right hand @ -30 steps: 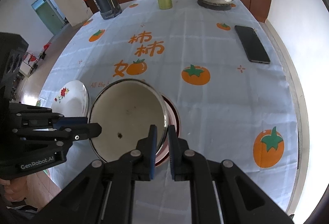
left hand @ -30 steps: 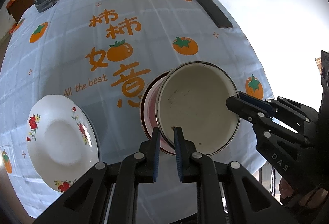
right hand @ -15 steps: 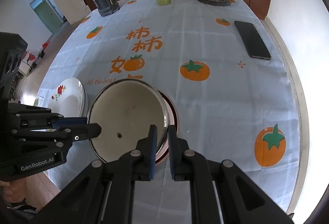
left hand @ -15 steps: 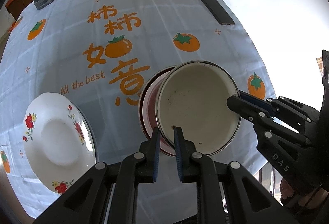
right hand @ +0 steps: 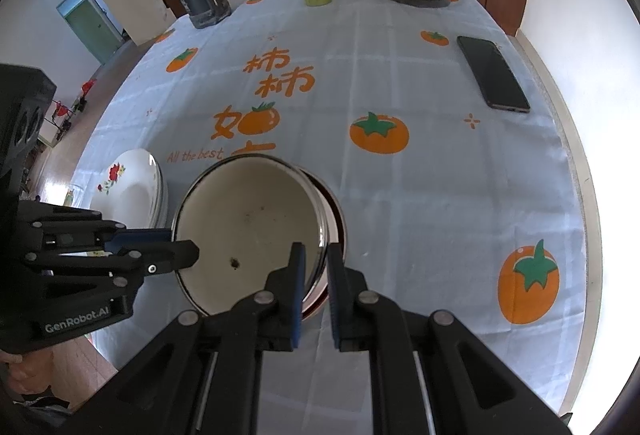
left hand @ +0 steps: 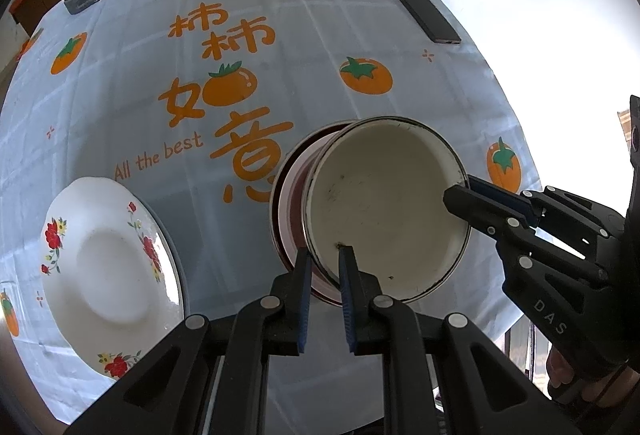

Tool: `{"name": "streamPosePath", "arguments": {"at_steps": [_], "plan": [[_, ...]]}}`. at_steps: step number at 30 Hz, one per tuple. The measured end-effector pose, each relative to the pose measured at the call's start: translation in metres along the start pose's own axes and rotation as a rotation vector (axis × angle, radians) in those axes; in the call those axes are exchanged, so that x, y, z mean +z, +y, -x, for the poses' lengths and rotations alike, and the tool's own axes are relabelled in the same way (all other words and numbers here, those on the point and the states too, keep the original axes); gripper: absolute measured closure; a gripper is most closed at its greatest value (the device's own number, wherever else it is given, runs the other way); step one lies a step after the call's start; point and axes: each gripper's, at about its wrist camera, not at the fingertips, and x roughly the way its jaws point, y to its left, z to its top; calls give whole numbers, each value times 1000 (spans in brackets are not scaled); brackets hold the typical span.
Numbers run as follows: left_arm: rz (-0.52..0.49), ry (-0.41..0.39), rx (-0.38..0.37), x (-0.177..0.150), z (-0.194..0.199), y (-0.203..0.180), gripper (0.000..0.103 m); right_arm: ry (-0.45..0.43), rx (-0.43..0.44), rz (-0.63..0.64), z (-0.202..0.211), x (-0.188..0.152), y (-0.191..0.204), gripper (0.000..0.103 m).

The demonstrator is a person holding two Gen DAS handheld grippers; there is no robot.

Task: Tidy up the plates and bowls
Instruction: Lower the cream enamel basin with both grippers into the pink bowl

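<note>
The cream bowl (left hand: 384,211) was gripped at opposite rim edges by the left gripper (left hand: 325,267) and right gripper (right hand: 316,267), over a red-lined bowl (left hand: 290,211). Bare tablecloth (right hand: 420,195) was seen around it, the flowered plate (left hand: 104,267) well apart

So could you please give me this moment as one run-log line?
left tongs: shut on cream bowl rim | right tongs: shut on opposite rim | bowl: held above red bowl | floral plate: on table, apart
</note>
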Motion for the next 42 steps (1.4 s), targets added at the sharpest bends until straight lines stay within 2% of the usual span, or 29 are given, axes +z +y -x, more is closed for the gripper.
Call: {"name": "streamPosePath", "arguments": {"at_steps": [42], "plan": [[-4, 15, 5, -1, -10, -2, 88, 9, -80, 63, -6, -6, 6, 93]]}}
